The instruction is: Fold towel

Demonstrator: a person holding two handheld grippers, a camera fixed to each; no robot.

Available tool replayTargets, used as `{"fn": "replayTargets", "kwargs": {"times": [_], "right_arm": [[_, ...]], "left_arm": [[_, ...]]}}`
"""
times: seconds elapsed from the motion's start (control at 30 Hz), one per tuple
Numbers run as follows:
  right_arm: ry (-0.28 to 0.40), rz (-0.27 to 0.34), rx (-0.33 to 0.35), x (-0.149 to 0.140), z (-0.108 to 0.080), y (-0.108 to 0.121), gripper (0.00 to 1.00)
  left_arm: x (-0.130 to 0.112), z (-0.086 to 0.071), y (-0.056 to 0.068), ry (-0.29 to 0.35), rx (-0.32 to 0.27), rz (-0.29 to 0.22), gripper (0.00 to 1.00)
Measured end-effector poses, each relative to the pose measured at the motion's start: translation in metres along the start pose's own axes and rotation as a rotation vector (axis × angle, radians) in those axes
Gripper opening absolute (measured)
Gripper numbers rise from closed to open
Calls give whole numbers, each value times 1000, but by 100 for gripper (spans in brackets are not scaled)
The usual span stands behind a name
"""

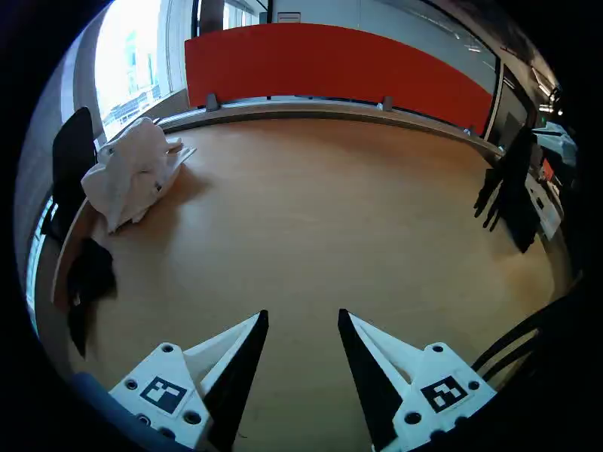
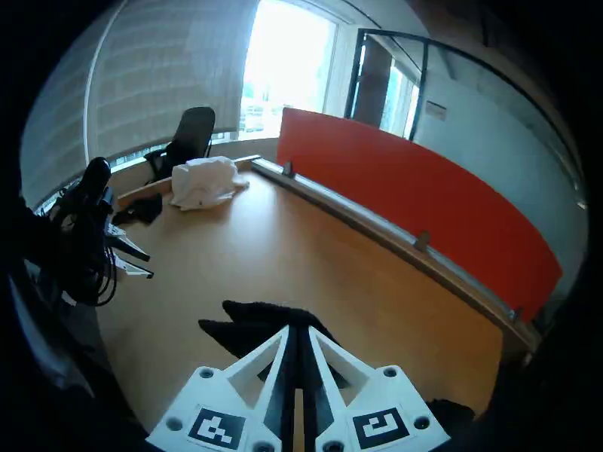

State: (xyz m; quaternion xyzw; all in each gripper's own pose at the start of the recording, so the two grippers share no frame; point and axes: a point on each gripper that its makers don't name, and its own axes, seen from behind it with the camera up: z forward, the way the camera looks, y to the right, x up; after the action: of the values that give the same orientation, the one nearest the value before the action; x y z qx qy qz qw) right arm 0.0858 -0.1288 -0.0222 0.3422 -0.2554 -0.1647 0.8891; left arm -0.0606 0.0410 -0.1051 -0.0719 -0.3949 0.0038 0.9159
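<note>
Black towel (image 2: pixel 241 329) sits, seemingly pinched, in the near-closed right tool (image 2: pixel 299 329); left tool (image 1: pixel 302 313) gapes wide, empty.

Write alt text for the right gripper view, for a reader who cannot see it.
The right gripper, fingers closed on a black towel, sits low over a wooden table. A crumpled white towel lies at the table's far end near a black chair, and a red divider runs along the table's right edge.

Table (image 1: pixel 316 226) smooth pale wood; black towel (image 2: pixel 252 324) soft cloth; white cloth pile (image 1: pixel 132 169) rumpled; fingers (image 1: pixel 234 361) matt plastic.
</note>
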Motion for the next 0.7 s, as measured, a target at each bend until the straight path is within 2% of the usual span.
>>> {"fn": "replayTargets", "kwargs": {"times": [0.7], "right_arm": [[-58,37,-102,-29,-27,92,4]], "left_arm": [[5,5,3,-11,6,19,67]]}}
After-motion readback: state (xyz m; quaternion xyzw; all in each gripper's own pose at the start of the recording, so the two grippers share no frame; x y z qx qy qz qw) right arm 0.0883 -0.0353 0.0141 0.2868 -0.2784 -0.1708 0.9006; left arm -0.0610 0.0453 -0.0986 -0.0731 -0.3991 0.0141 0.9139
